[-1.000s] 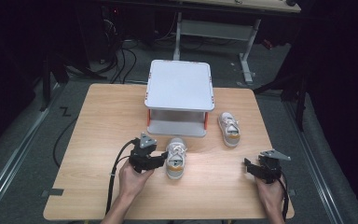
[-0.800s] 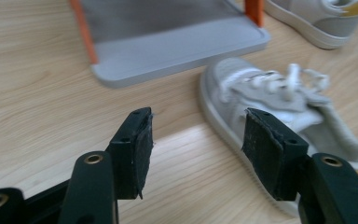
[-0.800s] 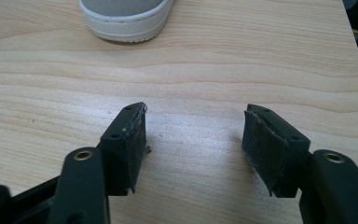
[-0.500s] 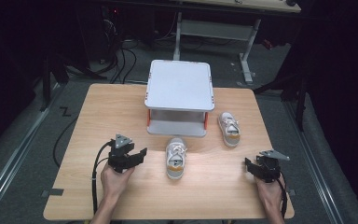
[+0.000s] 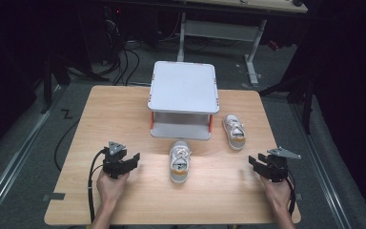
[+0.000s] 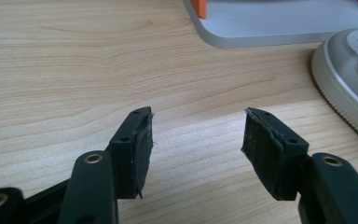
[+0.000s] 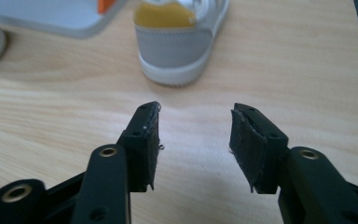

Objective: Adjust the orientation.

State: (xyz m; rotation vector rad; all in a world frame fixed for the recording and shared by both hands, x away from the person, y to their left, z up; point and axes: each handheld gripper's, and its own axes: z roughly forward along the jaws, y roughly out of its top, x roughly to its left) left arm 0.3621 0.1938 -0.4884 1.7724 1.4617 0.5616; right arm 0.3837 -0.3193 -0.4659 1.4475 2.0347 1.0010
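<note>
Grey-and-white small sneaker [image 5: 179, 161] on table centre, before grey two-tier shelf [image 5: 184, 99] | left gripper [image 5: 132, 159] open, empty | right gripper [image 5: 253, 163] jaws just closing, nothing between | risk: narrowed jaws shove shoe aside

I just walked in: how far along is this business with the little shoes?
Done: nothing sits on the grey rack. In hand: nothing; left gripper and right gripper, whose jaws were just closing, hold nothing. Left: the middle shoe and the right shoe lie on the table.
</note>
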